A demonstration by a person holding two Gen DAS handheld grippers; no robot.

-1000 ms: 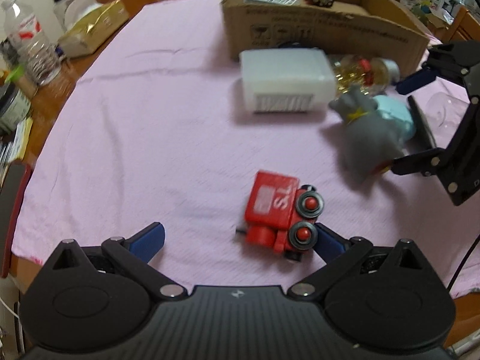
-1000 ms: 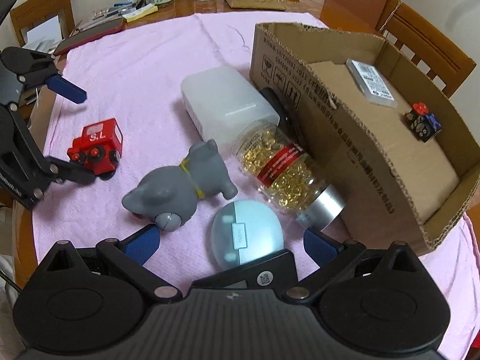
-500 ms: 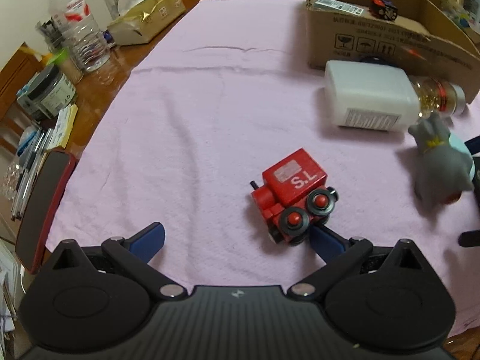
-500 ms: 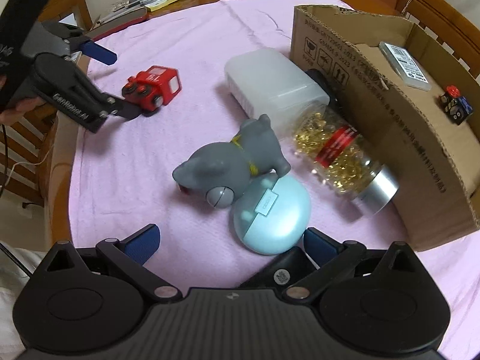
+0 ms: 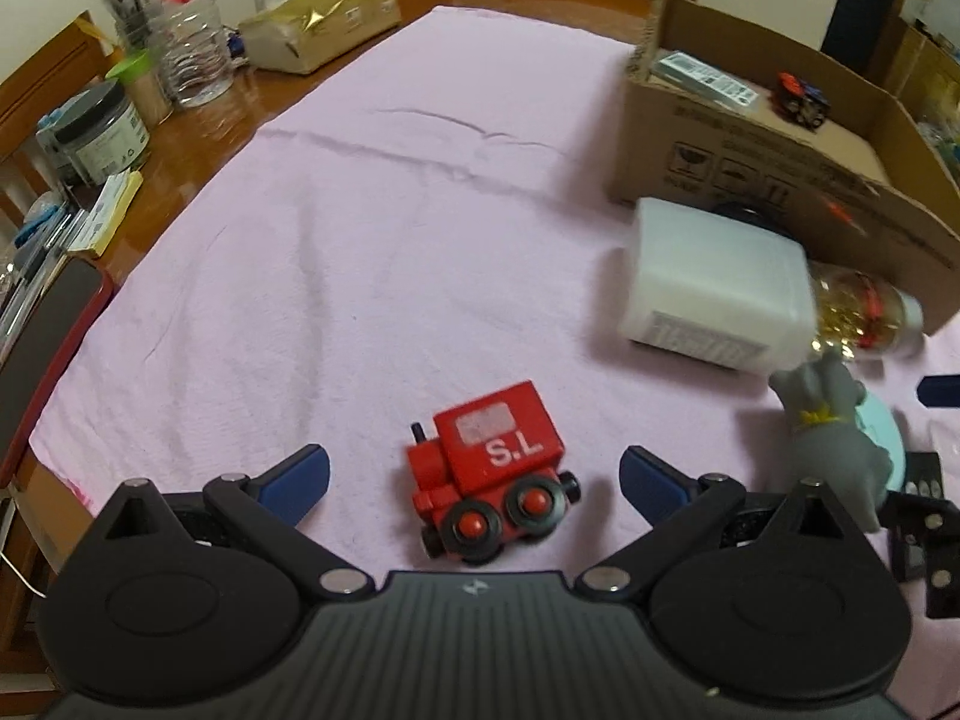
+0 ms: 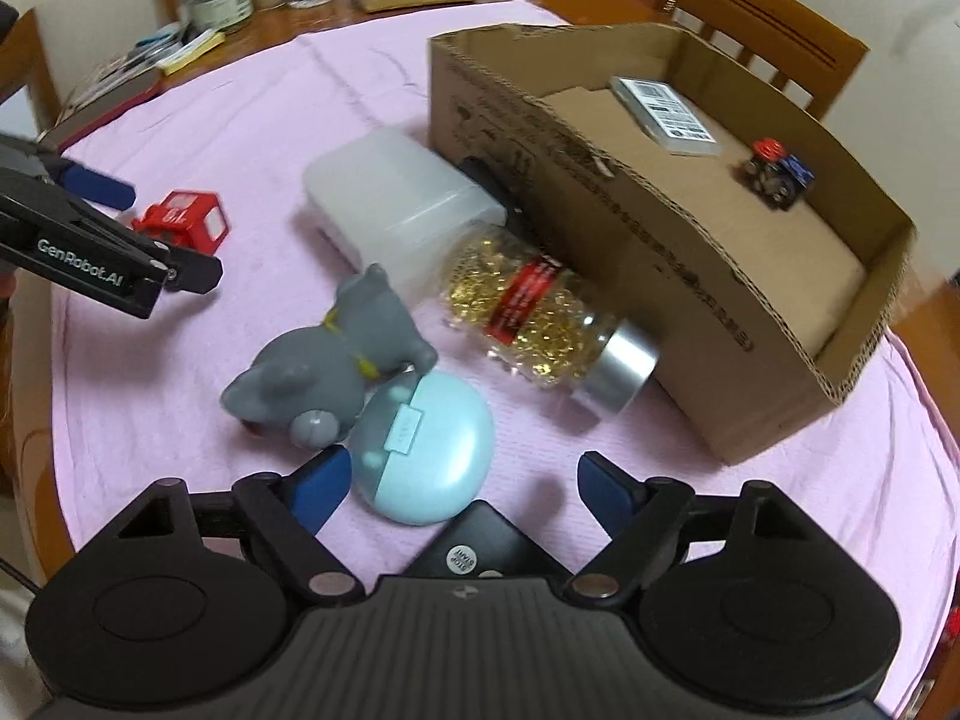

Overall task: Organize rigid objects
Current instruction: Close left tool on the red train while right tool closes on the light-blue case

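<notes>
A red toy train (image 5: 489, 474) marked "S.L" stands on the pink cloth (image 5: 372, 252), between the fingers of my open left gripper (image 5: 474, 474); neither pad touches it. My right gripper (image 6: 462, 477) straddles a pale blue round case (image 6: 420, 450). Its jaws are closing: the left fingertip (image 6: 324, 474) is at the case's side, the right one stands apart. A grey cat toy (image 6: 324, 378) leans on the case. Behind lie a bottle of gold capsules (image 6: 534, 312) and a white plastic box (image 6: 396, 204), against an open cardboard box (image 6: 660, 252).
The cardboard box holds a flat printed pack (image 6: 666, 114) and a small toy car (image 6: 777, 174). A black device (image 6: 474, 552) with a button lies under my right gripper. A water bottle (image 5: 186, 30), gold packet (image 5: 324, 18), jar (image 5: 99, 132) and red-edged tablet (image 5: 36, 348) line the table's left edge.
My left gripper has slid sideways, so the train went from beside its right finger to between both. My right gripper's jaws have narrowed around the blue case, and both views have rolled.
</notes>
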